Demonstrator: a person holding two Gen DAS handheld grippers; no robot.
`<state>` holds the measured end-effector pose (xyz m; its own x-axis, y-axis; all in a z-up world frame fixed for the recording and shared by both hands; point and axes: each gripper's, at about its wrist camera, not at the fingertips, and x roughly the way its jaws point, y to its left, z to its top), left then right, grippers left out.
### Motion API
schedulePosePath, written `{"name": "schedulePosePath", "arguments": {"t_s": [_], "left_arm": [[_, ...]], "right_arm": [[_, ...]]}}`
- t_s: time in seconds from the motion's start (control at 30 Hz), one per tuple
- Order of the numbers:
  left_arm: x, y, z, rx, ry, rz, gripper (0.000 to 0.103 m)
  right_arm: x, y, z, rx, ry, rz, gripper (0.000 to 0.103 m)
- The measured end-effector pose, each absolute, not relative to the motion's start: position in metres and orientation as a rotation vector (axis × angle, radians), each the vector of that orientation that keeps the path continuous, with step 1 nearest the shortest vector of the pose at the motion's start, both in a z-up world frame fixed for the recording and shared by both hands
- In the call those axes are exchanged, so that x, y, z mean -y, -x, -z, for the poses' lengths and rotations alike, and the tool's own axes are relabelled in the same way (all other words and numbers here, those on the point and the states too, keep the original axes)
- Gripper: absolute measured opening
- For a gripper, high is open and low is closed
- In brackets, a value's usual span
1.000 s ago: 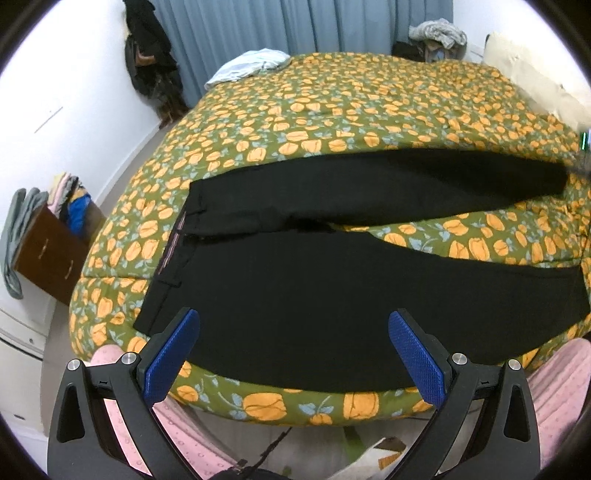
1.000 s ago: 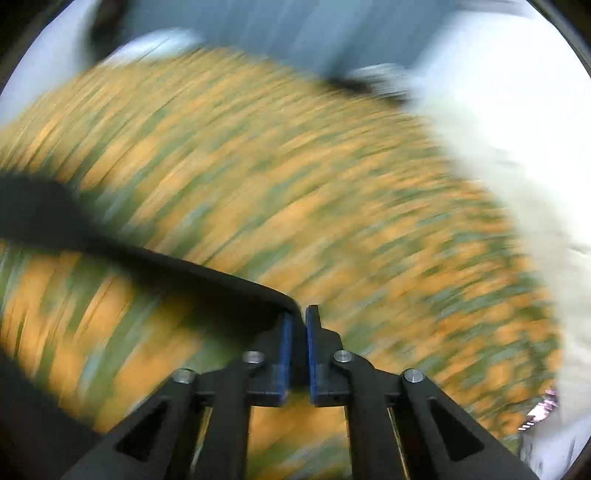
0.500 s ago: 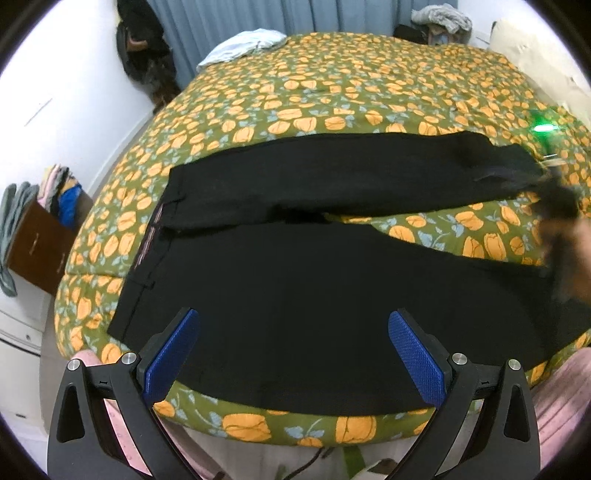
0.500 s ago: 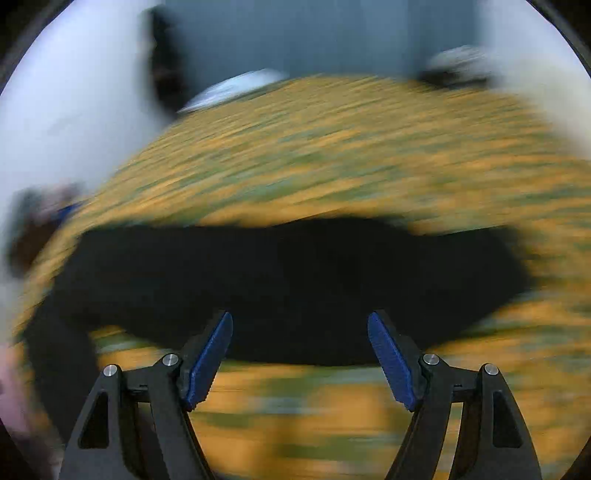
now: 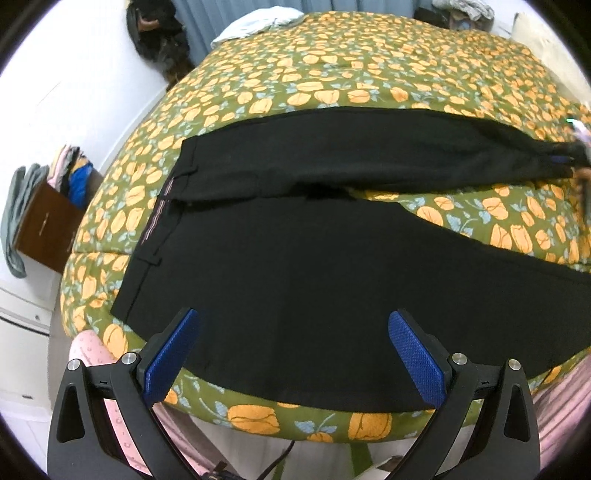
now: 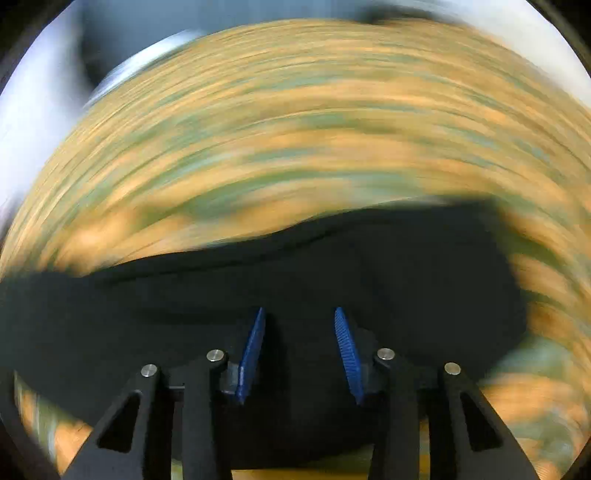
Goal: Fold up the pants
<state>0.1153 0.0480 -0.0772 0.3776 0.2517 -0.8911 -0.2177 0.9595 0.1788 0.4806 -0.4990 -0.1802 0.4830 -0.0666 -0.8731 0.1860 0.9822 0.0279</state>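
While the pants [image 5: 303, 266] lie flat across the bed [image 5: 369, 74], both legs are splayed in a V from the crotch, waistband toward the bed's left edge, so a lengthwise fold, one leg over the other, looks like the step in hand. Near leg runs along the bed's front edge; far leg sits further in, with flowered cover showing between them toward the hems.

Left gripper [image 5: 291, 347] hangs over the near leg at the bed's front edge, jaws wide apart, nothing between them, probably lining up on the near edge of the fabric.

Right gripper [image 6: 299, 347] is over black cloth near a leg end; its view is badly motion-blurred. Jaws are part-way apart and closing, with cloth below and around them, but the pads aren't pressing on it that I can see.

Bed surface is soft quilt, so expect fabric to drag rather than slide.

Room relative to the bed: grey curtain [image 5: 240, 11] behind its far side, a wooden box [image 5: 44, 221] stuffed with clothes off its left edge, a pale garment [image 5: 258, 22] on its far left corner, white wall to its left.
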Motion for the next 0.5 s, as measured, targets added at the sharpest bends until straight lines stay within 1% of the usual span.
{"name": "schedulePosePath", "arguments": {"t_s": [0.03,0.07,0.13,0.2,0.33,0.37,0.4,0.43,0.47,0.5], "left_arm": [[-0.045,-0.117,0.079,-1.151,-0.041,-0.296,0.102],[-0.041,-0.119,0.083,-1.163,-0.049,-0.287,0.102],[-0.035,-0.123,0.089,-1.181,-0.061,-0.268,0.102],[-0.026,-0.127,0.092,-1.191,-0.084,-0.251,0.102],[-0.011,-0.128,0.084,-1.169,-0.145,-0.239,0.102],[-0.011,-0.128,0.082,-1.165,-0.154,-0.243,0.102],[-0.012,-0.128,0.080,-1.162,-0.156,-0.250,0.102],[-0.014,-0.129,0.078,-1.156,-0.156,-0.257,0.102],[-0.017,-0.130,0.077,-1.146,-0.156,-0.264,0.102],[-0.021,-0.135,0.077,-1.130,-0.164,-0.265,0.102]], "right_arm": [[0.543,-0.470,0.165,-0.994,-0.224,0.226,0.059],[0.569,-0.463,0.157,-0.961,-0.292,0.236,0.060],[0.600,-0.458,0.154,-0.959,-0.395,0.186,0.060],[0.598,-0.462,0.165,-1.019,-0.442,0.122,0.060],[0.577,-0.476,0.196,-1.106,-0.417,0.052,0.060],[0.571,-0.483,0.200,-1.131,-0.382,0.039,0.051],[0.562,-0.482,0.199,-1.136,-0.270,0.075,0.046],[0.558,-0.479,0.197,-1.132,-0.165,0.135,0.037],[0.560,-0.474,0.197,-1.135,-0.106,0.198,0.037],[0.562,-0.468,0.195,-1.132,-0.101,0.232,0.042]]}}
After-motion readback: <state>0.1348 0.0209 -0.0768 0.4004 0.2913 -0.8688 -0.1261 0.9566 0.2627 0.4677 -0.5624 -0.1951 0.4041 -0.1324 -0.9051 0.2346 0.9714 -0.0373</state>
